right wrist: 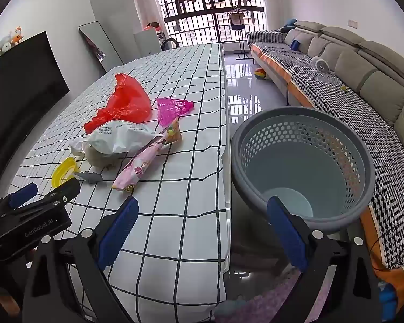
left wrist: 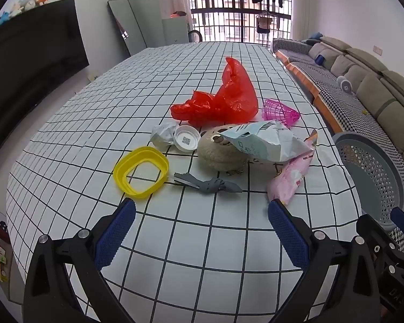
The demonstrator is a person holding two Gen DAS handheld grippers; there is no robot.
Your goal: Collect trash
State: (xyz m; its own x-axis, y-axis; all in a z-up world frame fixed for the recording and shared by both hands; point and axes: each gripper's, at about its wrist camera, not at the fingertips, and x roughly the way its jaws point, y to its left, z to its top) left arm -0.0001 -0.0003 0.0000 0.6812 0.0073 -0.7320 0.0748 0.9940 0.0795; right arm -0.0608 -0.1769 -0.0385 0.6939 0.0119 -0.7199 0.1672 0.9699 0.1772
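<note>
Checked cloth (left wrist: 202, 242) covers the table, bare from the near edge up to the trash. Left gripper (left wrist: 202, 210) hangs over that bare strip, fingers wide, holding nothing. Trash lies mid-table: yellow ring (left wrist: 141, 171), grey scrap (left wrist: 210, 184), pink wrapper (left wrist: 291, 180), white bag (left wrist: 266, 142), red bag (left wrist: 223, 99). Right gripper (right wrist: 202, 210), also wide and empty, straddles the table's right edge, basket (right wrist: 304, 161) just beside it.

On the table: one red bag (left wrist: 223, 99), one yellow ring (left wrist: 141, 171), two wrappers (one pink (left wrist: 289, 180)), one basket (right wrist: 304, 167).
</note>
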